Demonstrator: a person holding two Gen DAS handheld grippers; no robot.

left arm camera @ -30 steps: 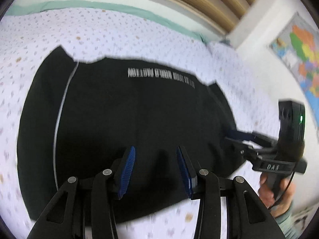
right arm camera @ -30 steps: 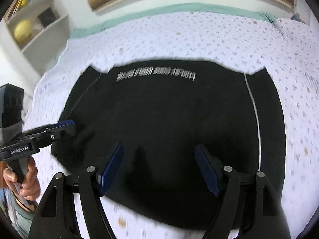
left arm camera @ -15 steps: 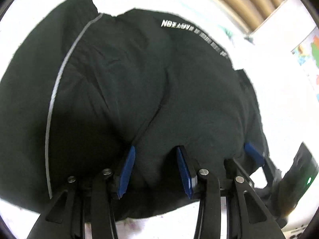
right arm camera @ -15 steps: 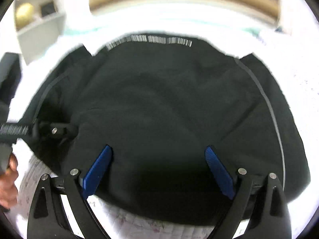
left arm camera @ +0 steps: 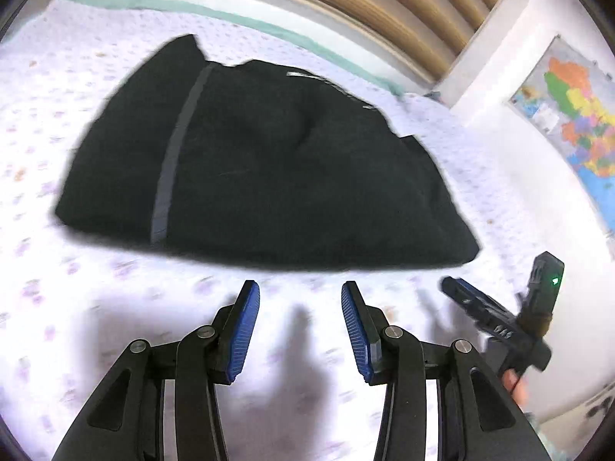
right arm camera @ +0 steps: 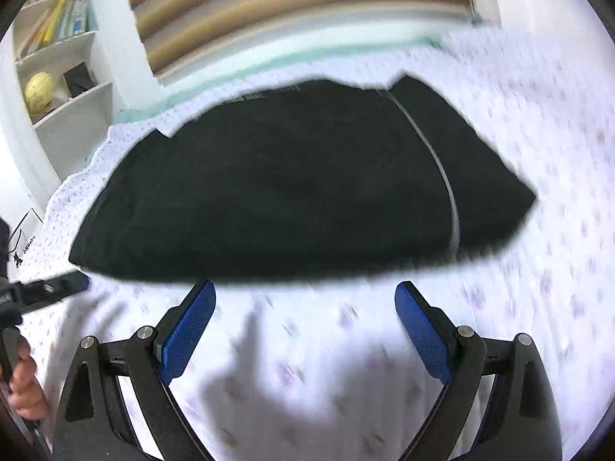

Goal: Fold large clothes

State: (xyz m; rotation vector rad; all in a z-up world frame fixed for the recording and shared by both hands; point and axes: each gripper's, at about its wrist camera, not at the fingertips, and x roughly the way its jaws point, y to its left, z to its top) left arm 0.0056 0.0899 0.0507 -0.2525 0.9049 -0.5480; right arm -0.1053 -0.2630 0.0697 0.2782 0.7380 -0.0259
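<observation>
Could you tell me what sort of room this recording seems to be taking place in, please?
Most likely a bedroom, perhaps a child's. The black garment lies on a bed with a floral bedsheet, a slatted wooden headboard stands behind it, and a colourful map and a bookshelf line the walls.

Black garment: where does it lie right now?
The black garment lies flat mid-frame in both wrist views on the floral bedsheet, beyond the tips of both empty grippers, headboard behind it.

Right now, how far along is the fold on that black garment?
Done: the black garment lies doubled over on the bedspread, near edge straight. In hand: nothing; the left gripper and right gripper are both open, short of that edge. Left: probably another fold; the bundle looks wide.
</observation>
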